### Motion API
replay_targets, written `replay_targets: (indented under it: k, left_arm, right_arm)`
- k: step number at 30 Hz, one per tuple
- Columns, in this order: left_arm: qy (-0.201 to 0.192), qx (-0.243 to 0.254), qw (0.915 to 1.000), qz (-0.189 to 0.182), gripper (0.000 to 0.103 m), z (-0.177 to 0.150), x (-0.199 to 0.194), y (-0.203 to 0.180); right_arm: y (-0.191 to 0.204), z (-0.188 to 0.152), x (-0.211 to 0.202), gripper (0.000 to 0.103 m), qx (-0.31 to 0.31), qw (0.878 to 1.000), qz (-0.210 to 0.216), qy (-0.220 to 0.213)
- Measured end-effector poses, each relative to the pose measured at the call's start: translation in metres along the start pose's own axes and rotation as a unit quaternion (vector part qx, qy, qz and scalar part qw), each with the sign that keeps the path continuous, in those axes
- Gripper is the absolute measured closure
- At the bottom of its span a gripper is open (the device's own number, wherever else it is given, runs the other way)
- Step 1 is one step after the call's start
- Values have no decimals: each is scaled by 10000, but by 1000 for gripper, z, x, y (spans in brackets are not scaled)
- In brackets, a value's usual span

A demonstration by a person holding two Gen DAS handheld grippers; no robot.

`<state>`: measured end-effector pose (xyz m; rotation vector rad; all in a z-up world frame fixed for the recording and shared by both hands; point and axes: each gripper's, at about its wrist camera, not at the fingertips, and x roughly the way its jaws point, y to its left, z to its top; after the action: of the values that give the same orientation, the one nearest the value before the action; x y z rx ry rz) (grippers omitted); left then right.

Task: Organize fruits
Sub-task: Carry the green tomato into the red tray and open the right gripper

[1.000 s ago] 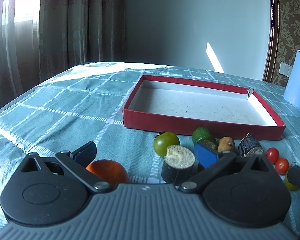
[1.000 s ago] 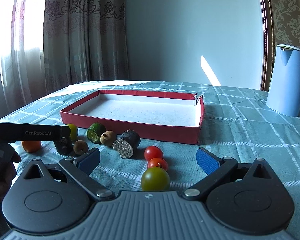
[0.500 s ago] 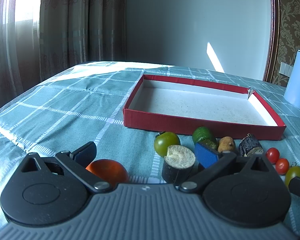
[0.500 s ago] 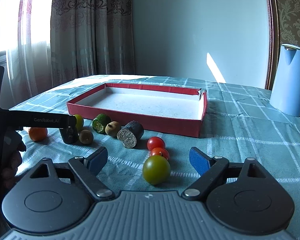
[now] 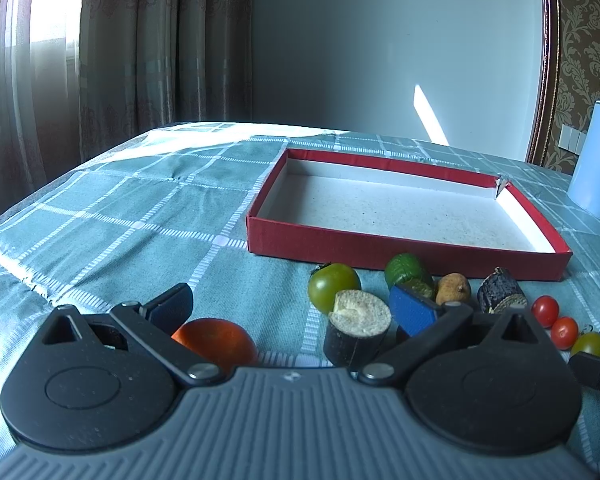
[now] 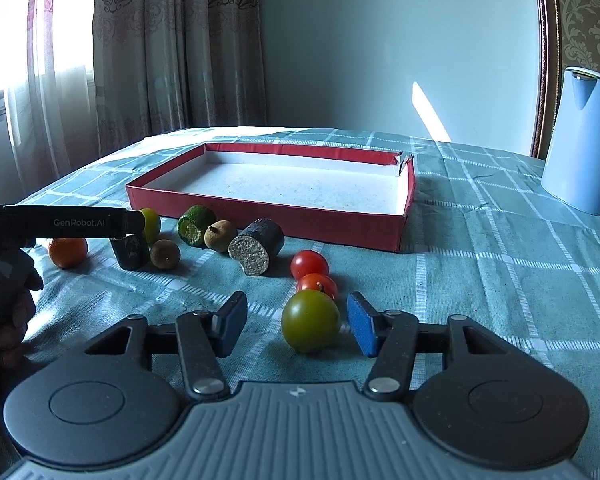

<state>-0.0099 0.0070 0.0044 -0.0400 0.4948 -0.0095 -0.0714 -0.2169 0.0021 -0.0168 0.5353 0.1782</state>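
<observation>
Checked tablecloth [image 6: 500,272], empty red tray [image 6: 404,236], right tool [image 6: 298,324] narrowed, unclamped around green tomato [image 6: 310,320]; left tool [image 5: 292,308] agape.

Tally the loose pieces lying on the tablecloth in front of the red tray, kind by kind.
Green tomatoes: 2
Red cherry tomatoes: 2
Orange fruit: 1
Green cut fruit: 1
Small brown fruits: 2
Dark cut cylinders: 2
Total: 10
</observation>
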Motion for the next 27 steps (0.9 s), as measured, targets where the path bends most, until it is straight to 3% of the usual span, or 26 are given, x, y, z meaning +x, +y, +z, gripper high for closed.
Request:
replay_targets:
  k: [6,11,17,22,27]
  left_arm:
    - [-3,-7,10000,3,0,0,0,0]
    - [9,-19,10000,-12,0,0,0,1]
    - [23,-28,10000,-25,0,0,1,1]
    - [27,-34,10000,-28,0,0,1,1]
    - [33,-41,10000,-35,0,0,2,0]
  right_arm:
    - [-7,0,5,72,225,9996,-59,181]
    - [-11,-1,0,72,298,9994,11,146]
    - [-10,16,-23,72,296,9990,225,-230]
    - [-9,45,-29,72,137,9975,263,-636]
    - [-19,84,2,72,11,9965,-5,-830]
